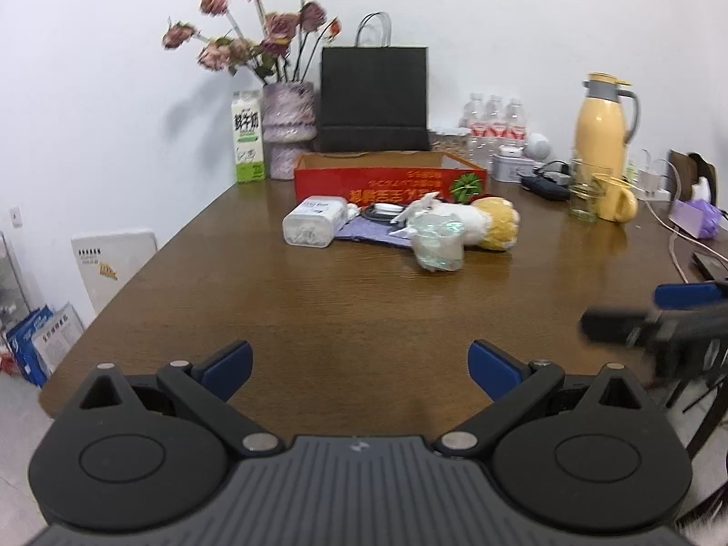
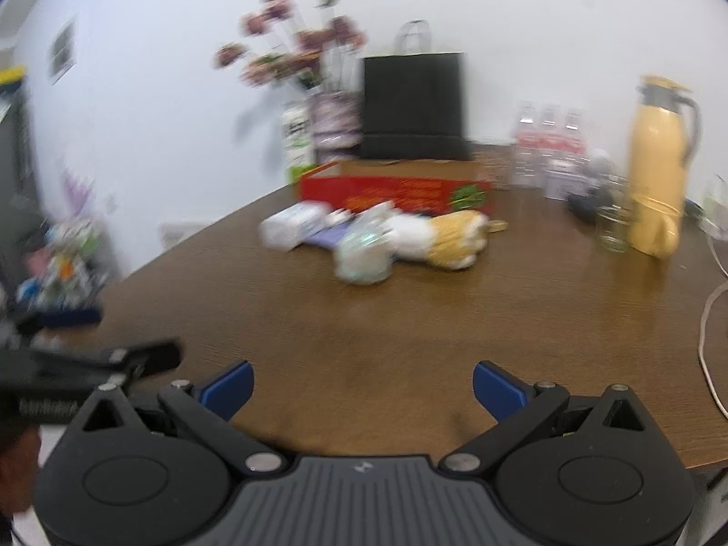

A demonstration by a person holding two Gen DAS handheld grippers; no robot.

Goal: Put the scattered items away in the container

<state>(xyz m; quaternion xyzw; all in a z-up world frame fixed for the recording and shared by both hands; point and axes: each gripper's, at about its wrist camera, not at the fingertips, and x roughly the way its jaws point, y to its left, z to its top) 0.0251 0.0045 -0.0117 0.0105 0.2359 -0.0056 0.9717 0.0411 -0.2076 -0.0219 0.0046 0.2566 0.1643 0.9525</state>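
1. Table (image 1: 318, 300): brown wood grain, rounded near edge, set against a plain white wall (image 1: 523, 9). The near half is bare.
2. Red box (image 1: 386, 179): open-topped cardboard container at the far middle of the table, printed front facing the viewer.
3. Scattered items, heaped just in front of the red box: a white plastic tub (image 1: 314, 223) on its side at the left; a purple cloth (image 1: 364, 230) under the heap; a yellow and white plush toy (image 1: 482, 223) at the right; a crumpled clear cup (image 1: 439, 245) nearest the viewer, touching the toy. Small white and dark pieces between tub and toy are too jumbled to name.
4. Behind the box: a green and white milk carton (image 1: 248, 136), a vase of pink flowers (image 1: 289, 129), a black paper bag (image 1: 374, 98).
5. Far right: 3 water bottles (image 1: 496, 120), a yellow jug (image 1: 600, 123), a glass (image 1: 584, 191), a yellow mug (image 1: 619, 200), cables and small devices that are hard to tell apart.
6. Left gripper (image 1: 359, 366): held over the near table edge, blue pads spread wide, nothing between them.
7. Right gripper (image 2: 361, 386): likewise spread wide and empty, beside the left one, well short of the heap.
8. Right wrist view is blurred; floor clutter at its left edge cannot be made out.
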